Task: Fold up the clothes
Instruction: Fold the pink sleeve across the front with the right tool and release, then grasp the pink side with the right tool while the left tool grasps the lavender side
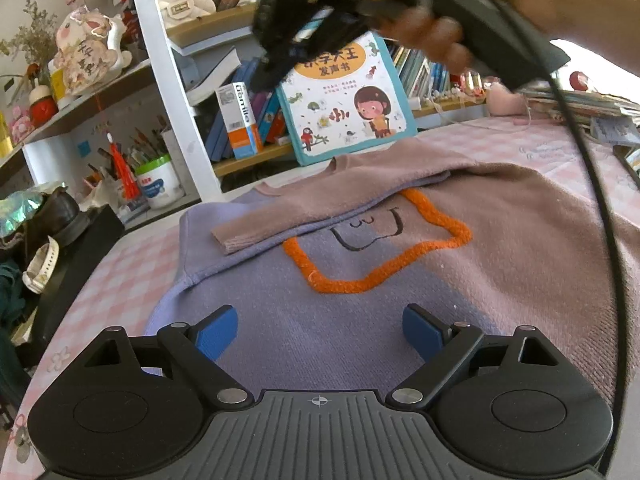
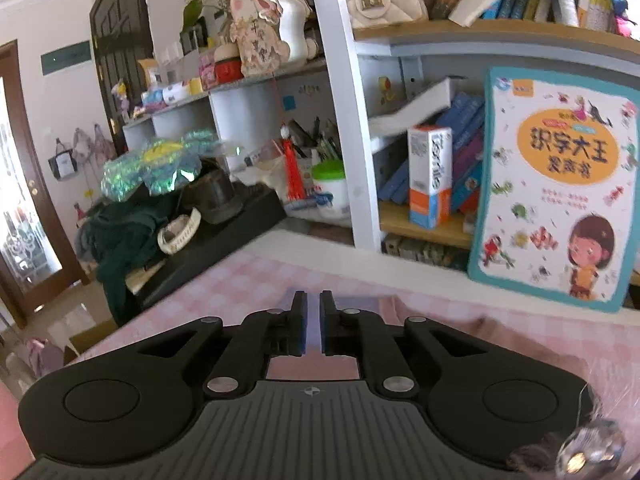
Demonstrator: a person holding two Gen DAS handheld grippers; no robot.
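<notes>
Left wrist view: we see the sweater (image 1: 400,280) flat on the checked tablecloth (image 1: 120,276), one sleeve (image 1: 320,208) folded across the orange star (image 1: 376,248) (body unfolded). Our left gripper (image 1: 320,332) gapes empty; the right gripper (image 2: 313,320) seems nearly closed, empty.

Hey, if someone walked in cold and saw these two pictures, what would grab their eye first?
Probably the two-tone sweater spread on the pink checked tabletop, lilac and dusty pink, with an orange outline stitched on its chest and one sleeve folded across. Next, the bright children's book propped against the cluttered shelves behind. The left gripper hovers open over the hem.
</notes>
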